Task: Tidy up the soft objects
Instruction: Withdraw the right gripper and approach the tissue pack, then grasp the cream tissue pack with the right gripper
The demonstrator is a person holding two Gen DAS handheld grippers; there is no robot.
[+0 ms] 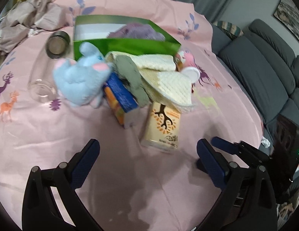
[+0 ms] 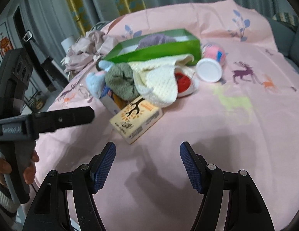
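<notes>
Step in hand, as judged: approach to the pile, with nothing picked up; the left gripper and the right gripper both stand with jaws apart and empty above bare pink sheet at the bottom of their views. The soft objects lie heaped at centre frame just in front of the green box, which already holds a purple plush: a blue plush, a grey-green cloth and a cream knit, draped over 2 cartons. The next move likely calls for closing 1 gripper on a single soft item only, the blue plush at centre left being the most exposed, and lifting it clear of the cartons into the box
</notes>
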